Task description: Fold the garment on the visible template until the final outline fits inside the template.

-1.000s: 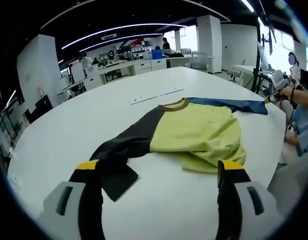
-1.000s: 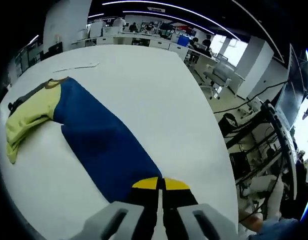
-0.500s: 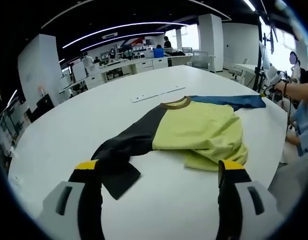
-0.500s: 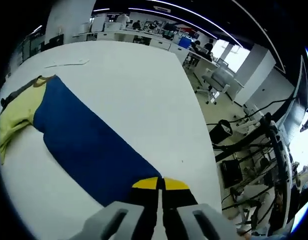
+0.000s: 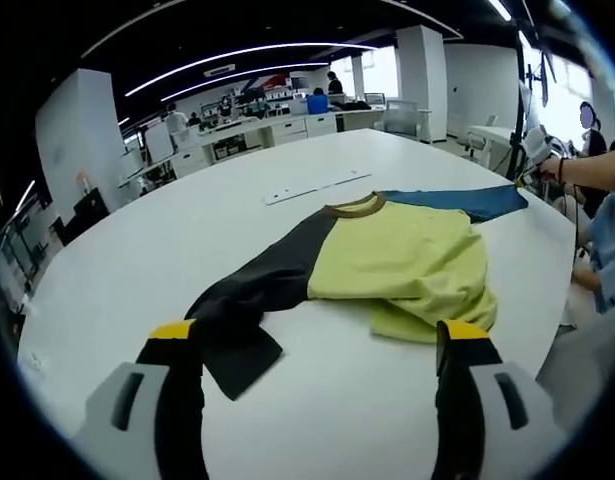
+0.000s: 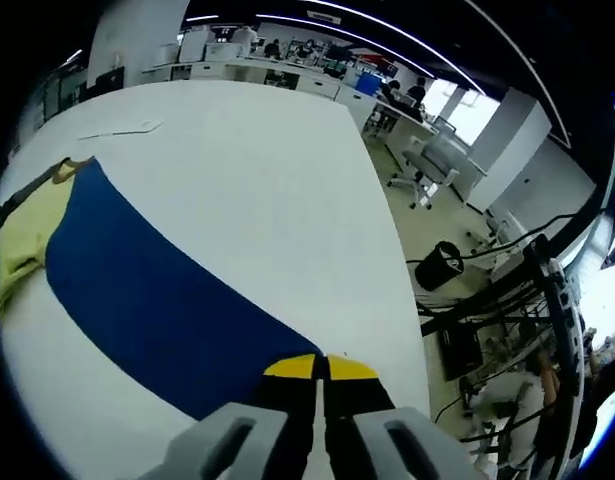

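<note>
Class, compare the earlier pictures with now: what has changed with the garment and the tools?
The right tool, shut on the blue sleeve, has drawn it farther out from the yellow body. The left tool stays open above the table; the black sleeve lies unmoved.

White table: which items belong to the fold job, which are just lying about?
Job:
- yellow-bodied garment with one black and one blue sleeve
- right claw, shut on the blue sleeve
- left claw, open

Lying about:
- flat white strip on the white table
- grey office chair

no readable text, no labels, no brand marks, no numbers, no legible signs
</note>
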### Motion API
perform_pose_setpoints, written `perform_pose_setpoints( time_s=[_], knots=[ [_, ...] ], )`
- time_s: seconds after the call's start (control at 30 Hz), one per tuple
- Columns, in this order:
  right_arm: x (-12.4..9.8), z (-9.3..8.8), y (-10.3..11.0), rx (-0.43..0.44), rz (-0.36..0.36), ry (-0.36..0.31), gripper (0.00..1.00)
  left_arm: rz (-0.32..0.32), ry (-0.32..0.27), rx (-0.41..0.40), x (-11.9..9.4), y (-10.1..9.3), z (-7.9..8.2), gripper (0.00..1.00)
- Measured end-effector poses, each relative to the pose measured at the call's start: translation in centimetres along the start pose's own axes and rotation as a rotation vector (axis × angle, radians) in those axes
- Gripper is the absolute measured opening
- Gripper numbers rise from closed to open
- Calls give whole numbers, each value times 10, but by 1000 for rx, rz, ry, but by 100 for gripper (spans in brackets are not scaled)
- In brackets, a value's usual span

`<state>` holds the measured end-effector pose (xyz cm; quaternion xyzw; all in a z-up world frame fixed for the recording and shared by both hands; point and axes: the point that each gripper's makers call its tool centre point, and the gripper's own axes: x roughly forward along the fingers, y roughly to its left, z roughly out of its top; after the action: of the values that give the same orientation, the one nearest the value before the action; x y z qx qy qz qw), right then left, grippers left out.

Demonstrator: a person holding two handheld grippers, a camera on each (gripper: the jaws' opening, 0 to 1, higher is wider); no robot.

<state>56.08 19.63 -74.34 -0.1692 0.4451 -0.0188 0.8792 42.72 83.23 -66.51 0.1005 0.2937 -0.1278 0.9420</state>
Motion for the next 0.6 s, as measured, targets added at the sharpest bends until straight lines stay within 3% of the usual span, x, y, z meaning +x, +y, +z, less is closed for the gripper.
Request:
perform_pose_setpoints(
  time_s=[0.23, 0.33, 0.43, 0.6],
  knots=[
    [-1, -9, 3, 26, 22, 27, 2, 1, -4, -4, -1, 0, 0, 94],
    [-5, -1, 6, 59, 41, -28, 16, 2, -7, -6, -2, 1, 0, 95],
    [-11, 1, 11, 98, 68, -38, 30, 0, -11, -12, -4, 2, 0, 95],
    [-24, 12, 36, 185, 167, -102, 50, -3, -15, -17, -7, 2, -1, 96]
  ],
)
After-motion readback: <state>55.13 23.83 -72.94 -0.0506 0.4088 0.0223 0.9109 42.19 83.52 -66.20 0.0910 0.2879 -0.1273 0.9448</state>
